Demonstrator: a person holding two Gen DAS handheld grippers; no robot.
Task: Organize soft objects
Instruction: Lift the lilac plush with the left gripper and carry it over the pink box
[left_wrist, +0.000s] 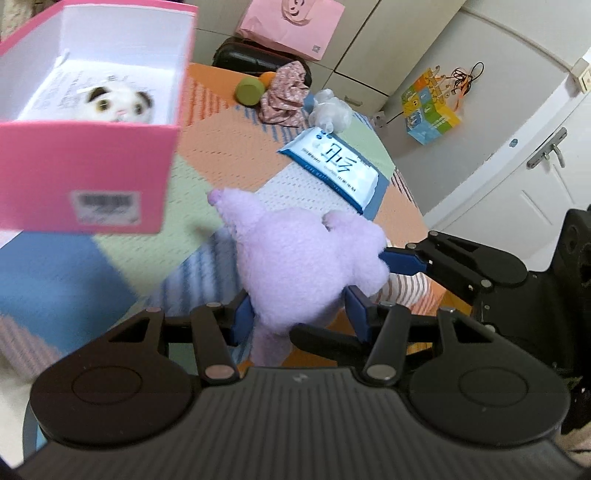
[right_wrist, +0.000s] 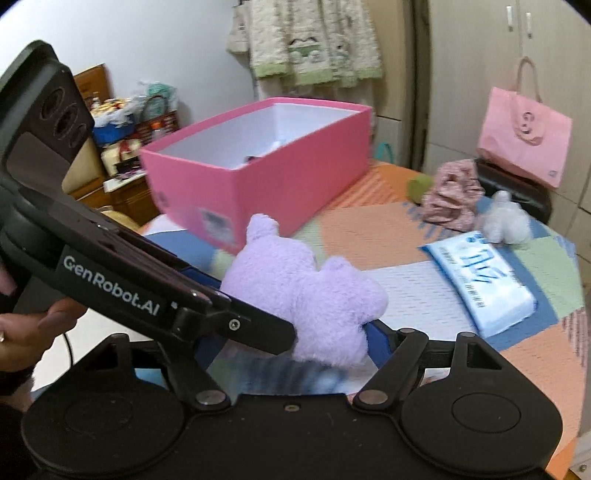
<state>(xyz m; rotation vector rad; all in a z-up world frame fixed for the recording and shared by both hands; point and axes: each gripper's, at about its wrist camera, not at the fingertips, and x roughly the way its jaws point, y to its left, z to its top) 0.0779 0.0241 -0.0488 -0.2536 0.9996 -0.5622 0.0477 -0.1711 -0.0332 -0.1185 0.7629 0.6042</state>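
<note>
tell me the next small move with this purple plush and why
Probably carry the purple plush toy on to the open pink box and lower it in. Both the left tool and right tool pinch it above the table, and the box already holds a white cat plush.

Patchwork-covered table (left_wrist: 207, 155), pink box (left_wrist: 85, 177), wipes pack (left_wrist: 334, 168), floral cloth (left_wrist: 284, 96)

I see pale cabinet doors (left_wrist: 399, 48) along the far wall, and to the right a white door (left_wrist: 524, 177) with a metal handle (left_wrist: 548, 149). In the right wrist view, a plain white wall (right_wrist: 147, 44) stands far left, with a cluttered wooden dresser (right_wrist: 118, 184) beneath it.
</note>
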